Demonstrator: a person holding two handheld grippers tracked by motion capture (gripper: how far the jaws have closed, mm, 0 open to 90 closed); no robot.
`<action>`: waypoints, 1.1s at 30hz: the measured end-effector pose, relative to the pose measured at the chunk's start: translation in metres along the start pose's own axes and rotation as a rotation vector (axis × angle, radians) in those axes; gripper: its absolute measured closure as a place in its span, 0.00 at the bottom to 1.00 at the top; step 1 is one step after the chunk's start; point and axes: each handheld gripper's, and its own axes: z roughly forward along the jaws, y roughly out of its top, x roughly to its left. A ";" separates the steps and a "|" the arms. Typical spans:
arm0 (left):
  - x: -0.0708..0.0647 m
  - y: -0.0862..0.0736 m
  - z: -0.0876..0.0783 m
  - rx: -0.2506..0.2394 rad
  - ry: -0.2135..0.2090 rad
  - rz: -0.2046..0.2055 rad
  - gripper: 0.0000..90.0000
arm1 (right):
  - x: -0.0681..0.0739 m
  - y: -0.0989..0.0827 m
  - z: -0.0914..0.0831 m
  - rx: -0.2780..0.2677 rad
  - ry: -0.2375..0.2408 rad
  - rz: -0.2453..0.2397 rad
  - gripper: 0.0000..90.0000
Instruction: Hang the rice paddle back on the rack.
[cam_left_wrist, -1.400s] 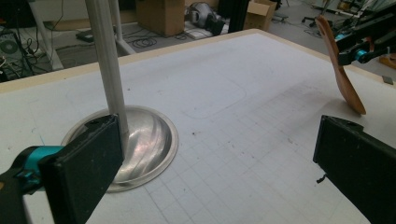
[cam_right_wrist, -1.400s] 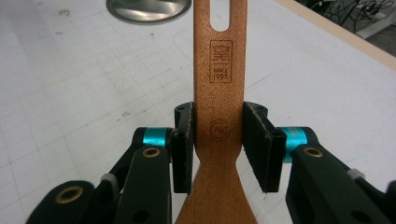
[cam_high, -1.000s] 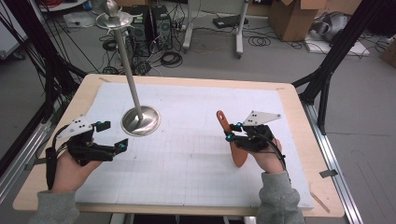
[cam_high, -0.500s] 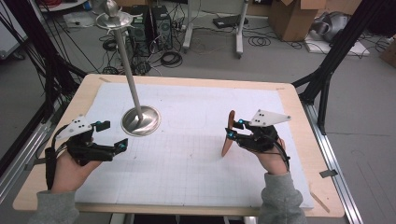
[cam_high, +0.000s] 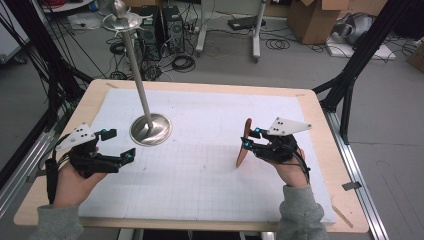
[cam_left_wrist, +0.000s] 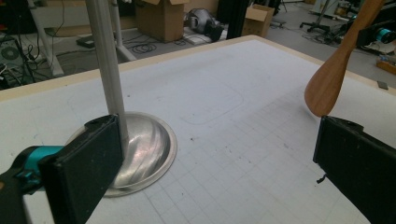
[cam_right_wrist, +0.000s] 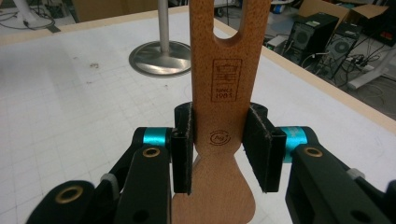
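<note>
The right gripper (cam_high: 248, 137) has its two black pads clamped on the flat sides of a wooden spatula (cam_right_wrist: 219, 116), gripping it near the waist where the handle widens toward the blade. Seen from above, the spatula (cam_high: 243, 145) stands almost upright, tilted a little, with its rounded lower end at or just above the white gridded mat (cam_high: 210, 175); I can't tell whether it touches. From the right gripper view the slotted upper part rises straight up between the jaws.

The left gripper (cam_high: 120, 145) sits well apart on the other side of the mat, jaws spread wide and holding nothing, just beside the domed base of a metal stand (cam_high: 150, 129) whose pole runs up to a small dish on top.

To me this looks like the carrying step: the spatula is picked up and not yet placed. The next move probably calls for a steady grip while it is carried toward the stand or handed across, with care that the tilted blade doesn't drag on the mat.
</note>
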 end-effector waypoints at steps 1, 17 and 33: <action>0.000 0.000 0.000 0.000 0.000 0.000 0.03 | 0.000 0.000 0.000 -0.004 0.003 0.002 0.72; -0.002 0.001 -0.002 -0.016 -0.005 0.000 0.03 | -0.006 0.008 0.008 -0.065 0.056 0.040 0.72; 0.001 0.000 -0.006 -0.020 -0.004 -0.014 0.03 | -0.009 0.045 0.015 -0.058 0.063 0.017 0.72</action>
